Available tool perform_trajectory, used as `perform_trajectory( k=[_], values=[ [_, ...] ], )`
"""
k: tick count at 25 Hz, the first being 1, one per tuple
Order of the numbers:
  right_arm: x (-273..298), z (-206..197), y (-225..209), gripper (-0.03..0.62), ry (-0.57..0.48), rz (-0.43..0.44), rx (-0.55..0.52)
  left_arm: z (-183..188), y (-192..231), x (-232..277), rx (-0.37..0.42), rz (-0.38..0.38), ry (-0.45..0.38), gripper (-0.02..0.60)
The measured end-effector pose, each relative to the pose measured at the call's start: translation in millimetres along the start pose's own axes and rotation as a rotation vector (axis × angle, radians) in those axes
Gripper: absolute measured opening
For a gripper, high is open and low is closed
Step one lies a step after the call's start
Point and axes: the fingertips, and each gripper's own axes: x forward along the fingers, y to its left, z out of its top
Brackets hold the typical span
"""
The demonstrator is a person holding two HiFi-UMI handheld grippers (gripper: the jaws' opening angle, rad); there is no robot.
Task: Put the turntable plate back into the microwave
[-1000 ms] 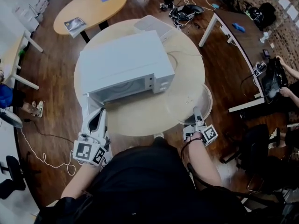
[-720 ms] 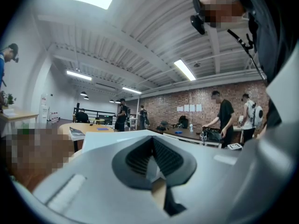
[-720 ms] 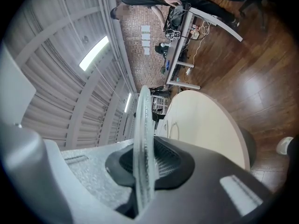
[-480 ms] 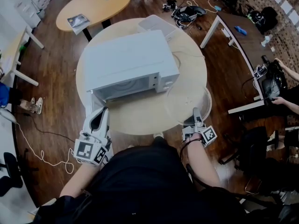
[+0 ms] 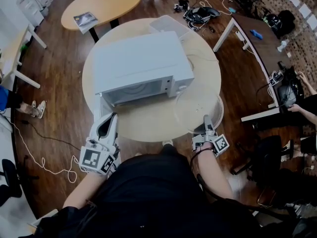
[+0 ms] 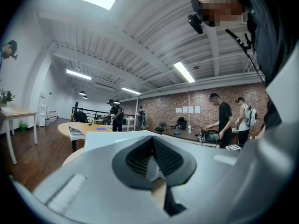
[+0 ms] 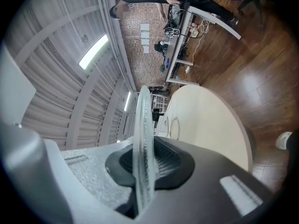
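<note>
The round table [image 5: 148, 128] is biggest. The white microwave [image 5: 141, 63] sits on it toward 11 o'clock. The glass turntable plate [image 5: 198, 103] is over the table's edge at 4 o'clock. The right gripper [image 5: 207, 119] pinches the plate's near rim tight. At 7 o'clock, the left gripper [image 5: 112, 117] is closed, holding nothing.

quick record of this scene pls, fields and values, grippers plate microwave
right gripper: shut on the rim of the turntable plate
turntable plate: clear glass, over the near right edge of the round table, outside the microwave
left gripper: jaws together, nothing held, by the microwave's front left corner
microwave: white, on the table, front towards the person
task state: plate not yet inside
</note>
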Motion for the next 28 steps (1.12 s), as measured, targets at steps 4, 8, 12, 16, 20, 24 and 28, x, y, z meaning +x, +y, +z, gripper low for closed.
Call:
perform_trajectory(
  k=[4,8,12,16,20,24,28],
  values=[
    [-0.7,-5.7,3.2,0.025,0.005,0.004,0.001,0.6,0.8,-1.3,-0.006,-0.010,-0.006,0.006],
    [-2.1,-8.9,5.0,0.025,0.002,0.004,-0.001,1.5,0.2,-2.2,-0.003,-0.024,-0.008,0.006],
    [-3.9,-14.2,7.1,0.025,0.004,0.009,-0.001,0.9,0.2,-4.3,-0.005,-0.034,-0.007,0.006],
    [-6.4,-22.7,8.6,0.025,0.013,0.006,0.000,-0.1,-2.1,-6.5,-0.006,-0.050,-0.006,0.006],
    [-7.0,-27.4,8.1,0.025,0.021,0.002,-0.006,0.0,-1.5,-7.4,-0.010,-0.057,-0.009,0.006],
    [-8.1,-35.4,9.2,0.025,0.025,0.006,-0.001,-2.3,-1.0,-11.0,-0.014,-0.065,-0.008,0.006],
    [-11.4,-44.0,11.3,0.025,0.027,0.014,0.012,-1.9,-3.6,-14.2,-0.010,-0.083,-0.006,0.006]
  ],
)
